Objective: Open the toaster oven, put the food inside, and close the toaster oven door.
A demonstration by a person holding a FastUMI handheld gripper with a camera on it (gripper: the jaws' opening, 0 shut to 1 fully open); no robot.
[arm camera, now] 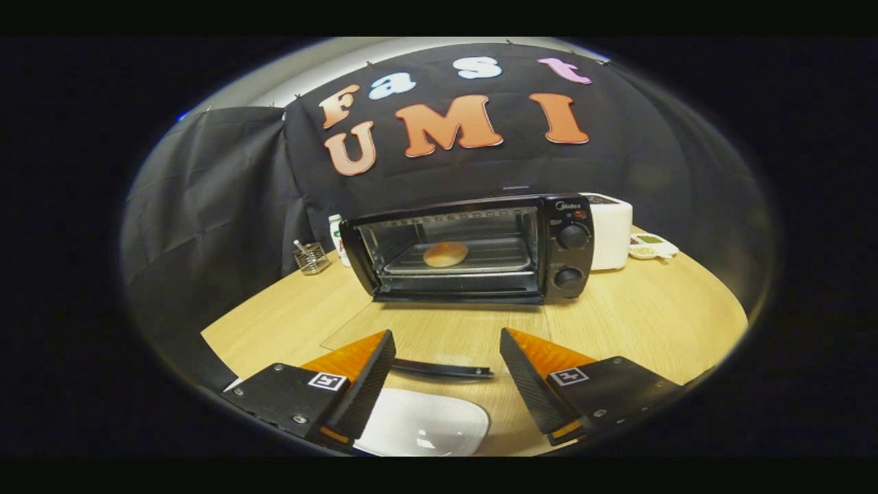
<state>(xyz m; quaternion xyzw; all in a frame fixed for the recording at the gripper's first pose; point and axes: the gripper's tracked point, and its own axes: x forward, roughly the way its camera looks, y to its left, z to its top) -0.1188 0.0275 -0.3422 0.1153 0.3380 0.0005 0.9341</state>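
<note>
We saw our gripper (446,374) wide open and holding nothing, with the door handle (442,370) lying sideways between the fingers (bun (445,254) already inside the toaster oven (473,247)).

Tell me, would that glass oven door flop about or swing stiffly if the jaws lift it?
Probably stiff: the door is a flat glass pane with a rigid handle, folded down from the toaster oven. Likely it pivots upward, not slides. The open gripper hovers at its handle.
</note>
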